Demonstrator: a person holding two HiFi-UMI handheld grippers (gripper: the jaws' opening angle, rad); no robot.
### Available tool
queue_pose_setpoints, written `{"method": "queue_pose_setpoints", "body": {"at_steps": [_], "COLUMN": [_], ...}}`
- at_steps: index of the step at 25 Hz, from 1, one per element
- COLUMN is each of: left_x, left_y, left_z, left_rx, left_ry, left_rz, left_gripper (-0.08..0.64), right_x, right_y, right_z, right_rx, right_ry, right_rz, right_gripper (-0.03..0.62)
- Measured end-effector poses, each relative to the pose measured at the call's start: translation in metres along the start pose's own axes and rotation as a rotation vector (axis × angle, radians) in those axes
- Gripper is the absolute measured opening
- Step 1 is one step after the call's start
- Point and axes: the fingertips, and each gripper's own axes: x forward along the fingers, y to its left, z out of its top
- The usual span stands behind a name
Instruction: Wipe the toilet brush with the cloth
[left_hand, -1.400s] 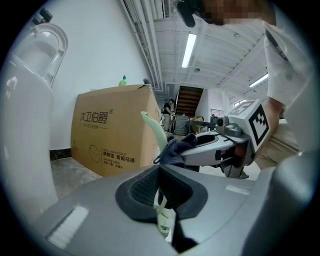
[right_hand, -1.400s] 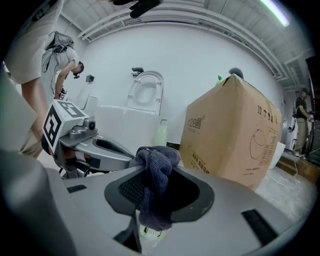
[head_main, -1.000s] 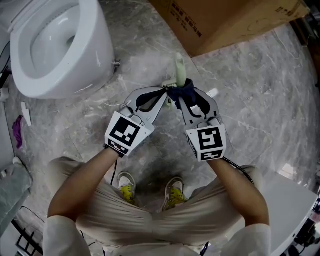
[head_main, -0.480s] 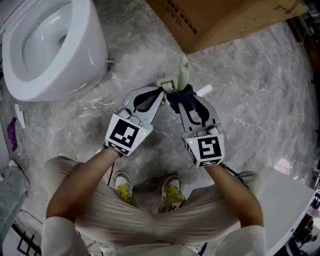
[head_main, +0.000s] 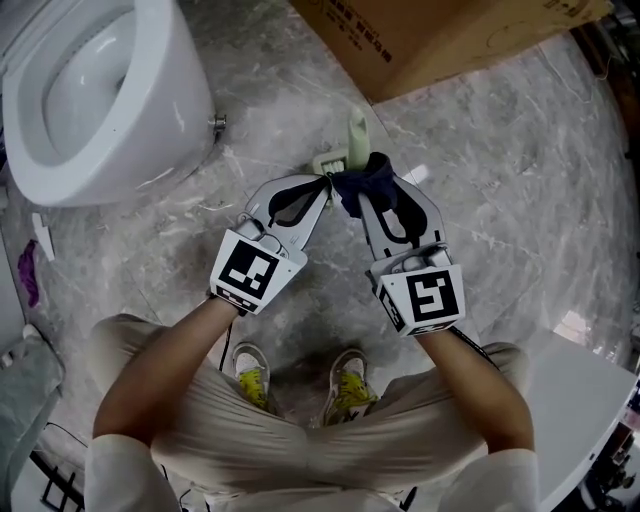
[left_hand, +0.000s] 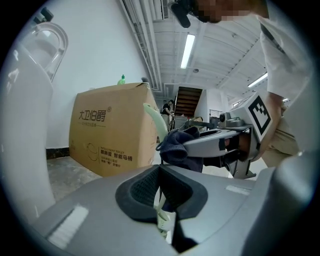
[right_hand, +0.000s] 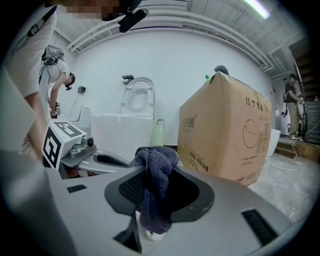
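In the head view the pale green toilet brush (head_main: 357, 137) stands over the marble floor, between the two gripper tips. My left gripper (head_main: 326, 183) is shut on the brush's thin stem from the left. My right gripper (head_main: 358, 192) is shut on a dark blue cloth (head_main: 369, 176), which is pressed against the brush low on the handle. The left gripper view shows the green handle (left_hand: 155, 119) rising behind the cloth (left_hand: 175, 145), with a white ribbed part (left_hand: 165, 220) between the jaws. The cloth (right_hand: 156, 182) hangs bunched between the jaws in the right gripper view, and the handle (right_hand: 158, 133) stands just behind it.
A white toilet (head_main: 100, 100) stands at the upper left. A large cardboard box (head_main: 450, 40) lies close behind the brush. A white panel (head_main: 590, 400) sits at the lower right. The person's shoes (head_main: 250, 370) are below the grippers.
The brush handle leaned to the right half a second ago and now stands straight again. The right gripper with the cloth has shifted slightly down and right; the left gripper has barely moved.
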Motion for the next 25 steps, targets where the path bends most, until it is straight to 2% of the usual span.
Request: {"method": "queue_pose_setpoints", "body": {"at_steps": [5, 12, 25], "left_x": [0.0, 0.003, 0.001], "left_y": [0.002, 0.005, 0.005], "left_z": [-0.001, -0.008, -0.012], "left_rx": [0.006, 0.012, 0.009], "left_ry": [0.003, 0.024, 0.042], "left_rz": [0.002, -0.007, -0.016], "left_gripper": [0.002, 0.002, 0.002], "right_x": [0.004, 0.014, 0.024], "right_y": [-0.001, 0.009, 0.005], "right_z": [-0.004, -0.028, -0.07], "right_rx": [-0.002, -0.017, -0.025], "right_ry": [0.018, 0.073, 0.176], "right_rz": [-0.001, 0.04, 0.052], "right_gripper": [0.126, 0.126, 0.126]}}
